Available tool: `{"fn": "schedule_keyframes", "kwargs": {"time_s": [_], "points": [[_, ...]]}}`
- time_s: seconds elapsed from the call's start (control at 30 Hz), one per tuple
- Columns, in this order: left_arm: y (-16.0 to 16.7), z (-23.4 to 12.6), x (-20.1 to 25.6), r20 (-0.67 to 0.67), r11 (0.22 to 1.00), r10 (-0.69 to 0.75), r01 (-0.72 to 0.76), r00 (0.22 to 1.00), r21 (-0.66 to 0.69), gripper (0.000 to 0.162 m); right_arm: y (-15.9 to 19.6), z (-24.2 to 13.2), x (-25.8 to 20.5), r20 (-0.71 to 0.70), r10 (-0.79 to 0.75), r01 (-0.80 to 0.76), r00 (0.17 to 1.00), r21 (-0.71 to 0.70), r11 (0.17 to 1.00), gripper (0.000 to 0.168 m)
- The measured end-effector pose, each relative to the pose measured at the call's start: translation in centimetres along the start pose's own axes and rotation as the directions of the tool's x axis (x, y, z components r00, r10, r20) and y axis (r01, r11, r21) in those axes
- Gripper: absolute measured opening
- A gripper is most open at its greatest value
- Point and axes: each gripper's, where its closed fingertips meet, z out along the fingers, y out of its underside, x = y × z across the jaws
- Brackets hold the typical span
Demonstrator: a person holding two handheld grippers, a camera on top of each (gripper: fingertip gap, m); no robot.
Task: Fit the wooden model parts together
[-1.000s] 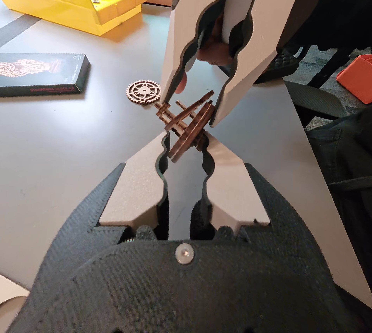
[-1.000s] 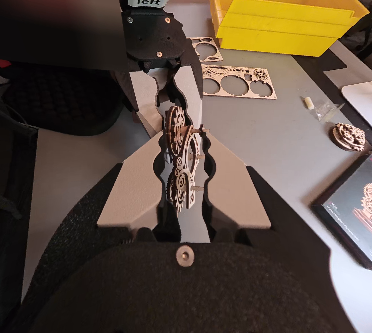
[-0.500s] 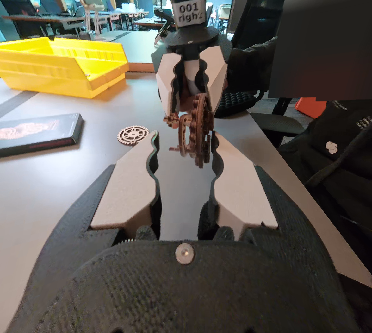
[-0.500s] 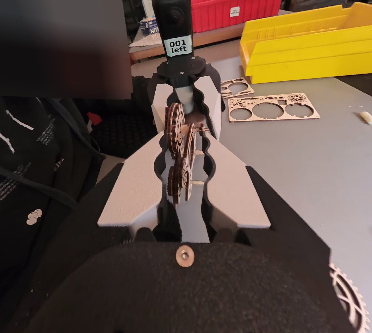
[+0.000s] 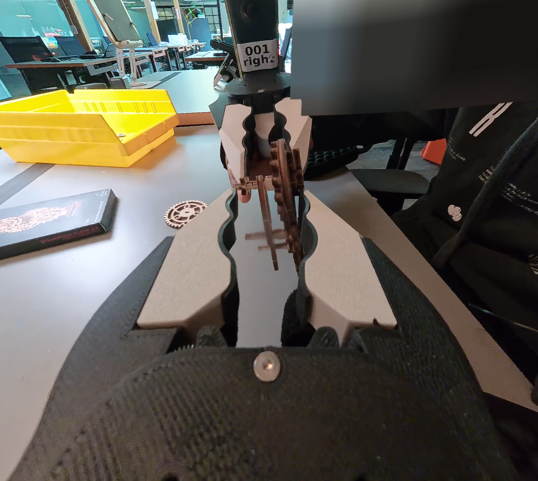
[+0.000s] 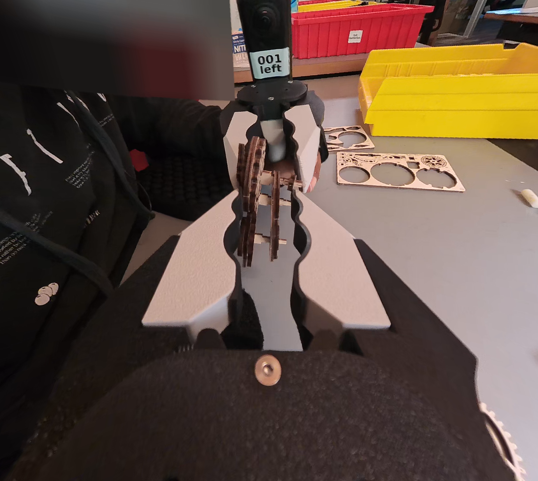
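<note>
My left gripper [image 5: 267, 199] and right gripper [image 6: 266, 199] face each other, both clamped on the model [image 6: 259, 205] (above the table [image 6: 407, 234]).

A white label [image 5: 257, 58] with black print, a number above a word, was stuck on the black camera [image 5: 250, 10] facing the left wrist view. A pale blue label [image 6: 269, 65] of the same kind sat on the black camera [image 6: 263, 10] facing the right wrist view. The flat black box [image 5: 58, 222] on the table carried red lettering along its side, too blurred to read. A small white sticker [image 6: 354, 36] with dark print was on the red bin [image 6: 378, 27]. A blue-and-white carton [image 6: 238, 45] behind the camera showed part of a word. The person's black sweatshirt [image 6: 78, 173] bore small white lines of print.
</note>
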Motion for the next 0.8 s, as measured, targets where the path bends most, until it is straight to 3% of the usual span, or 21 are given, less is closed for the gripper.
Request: {"fn": "schedule_keyframes", "kwargs": {"time_s": [0.4, 0.5, 0.53, 0.57, 0.8], "points": [[0.9, 0.4, 0.0, 0.039, 0.99, 0.114, -0.11, 0.993, -0.085, 0.034, 0.5, -0.1, 0.1, -0.018, -0.006, 0.006, 1.0, -0.001, 1.0, 0.032], [1.1, 0.4, 0.1, 0.035, 0.988, 0.131, -0.127, 0.991, -0.09, 0.034, 0.8, -0.1, -0.1, -0.02, -0.026, 0.025, 0.999, -0.011, 1.0, 0.03], [1.2, 0.4, 0.0, 0.04, 0.987, 0.134, -0.13, 0.99, -0.095, 0.034, 0.9, -0.1, -0.3, -0.009, -0.037, 0.037, 0.999, -0.013, 0.999, 0.017], [1.3, 0.4, -0.2, 0.047, 0.987, 0.135, -0.13, 0.99, -0.1, 0.033, 1.0, -0.1, -0.4, -0.017, -0.049, 0.049, 0.999, -0.016, 0.999, 0.014], [1.2, 0.3, -0.9, 0.096, 0.983, 0.161, -0.151, 0.982, -0.101, 0.033, 0.7, -0.4, 0.4, -0.077, -0.09, 0.087, 0.993, -0.036, 0.996, 0.017]]}}
